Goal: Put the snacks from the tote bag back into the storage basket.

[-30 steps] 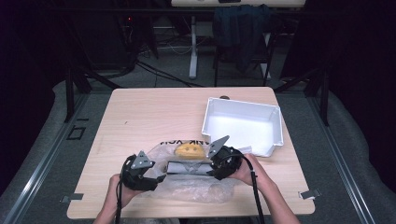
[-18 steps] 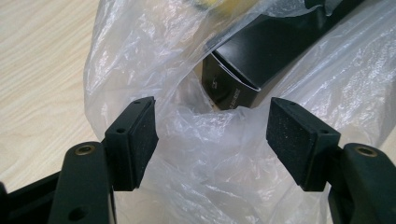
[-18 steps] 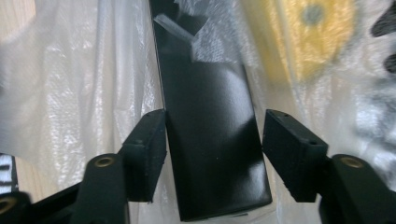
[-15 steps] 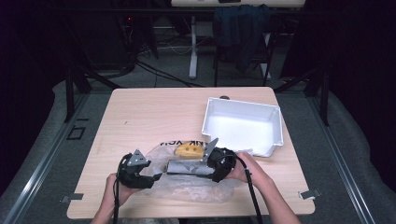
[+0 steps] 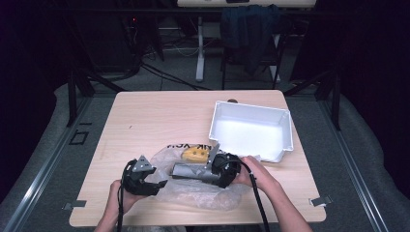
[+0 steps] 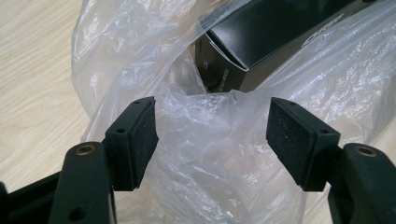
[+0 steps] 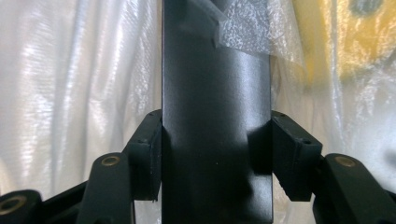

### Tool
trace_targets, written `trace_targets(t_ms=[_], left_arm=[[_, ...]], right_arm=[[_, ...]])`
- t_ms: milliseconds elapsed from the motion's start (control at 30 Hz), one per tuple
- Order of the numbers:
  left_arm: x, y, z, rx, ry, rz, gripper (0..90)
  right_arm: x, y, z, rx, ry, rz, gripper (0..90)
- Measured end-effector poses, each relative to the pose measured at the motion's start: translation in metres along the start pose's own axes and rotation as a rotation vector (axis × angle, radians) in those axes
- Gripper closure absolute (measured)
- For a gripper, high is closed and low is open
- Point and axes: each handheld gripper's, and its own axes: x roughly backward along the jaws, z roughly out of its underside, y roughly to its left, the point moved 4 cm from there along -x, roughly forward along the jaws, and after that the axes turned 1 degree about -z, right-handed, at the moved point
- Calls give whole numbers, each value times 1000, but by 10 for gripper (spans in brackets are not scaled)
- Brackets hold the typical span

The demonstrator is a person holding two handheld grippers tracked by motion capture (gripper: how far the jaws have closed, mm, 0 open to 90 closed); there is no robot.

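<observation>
The dark box (image 5: pixel 192 172) lies lengthwise near the front edge of the counter (image 5: pixel 145 121), its left end tucked into the mouth of a clear plastic bag (image 5: pixel 193 193) that spreads crumpled around and in front of it. In the left gripper view the box's open end flap (image 6: pixel 243 42) shows past folds of the bag's film, which drape across its lower part. A yellow sponge-like block (image 5: pixel 195 154) sits just behind the box under the film, next to black lettering on the bag. A white plastic bin (image 5: pixel 251 130) stands behind and to the right, near the box but apart from it.

The right hand-held gripper (image 5: pixel 212 169) meets the box at its right end; in the right gripper view the pads (image 7: pixel 149 154) press on both long sides of the box (image 7: pixel 215 140), jaws clamped on it after a slight closing just now. The left hand-held gripper (image 5: pixel 157 183) sits at the bag's left edge, jaws fairly wide, with loose film (image 6: pixel 210 154) bunched between the pads (image 6: pixel 299 140) but not pinched.
</observation>
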Motion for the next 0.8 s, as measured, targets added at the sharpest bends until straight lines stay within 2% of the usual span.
trace_targets(t_ms=[67,200,467,633,800], left_arm=[[0,-1,1,1,1,1,326],[3,-1,1,-4,-1,-7,324],[3,-4,1,-5,5,-7,317],[2,-7,0,-25,12,-1,327],[3,-14,-2,-54,15,2,354]], right_arm=[[5,1,-1,0,-23,-4,427],[16,1,-5,7,-28,6,427],[41,5,-16,20,-77,-13,425],[50,4,-21,15,-104,-13,425],[54,-1,-23,3,-102,-7,425]])
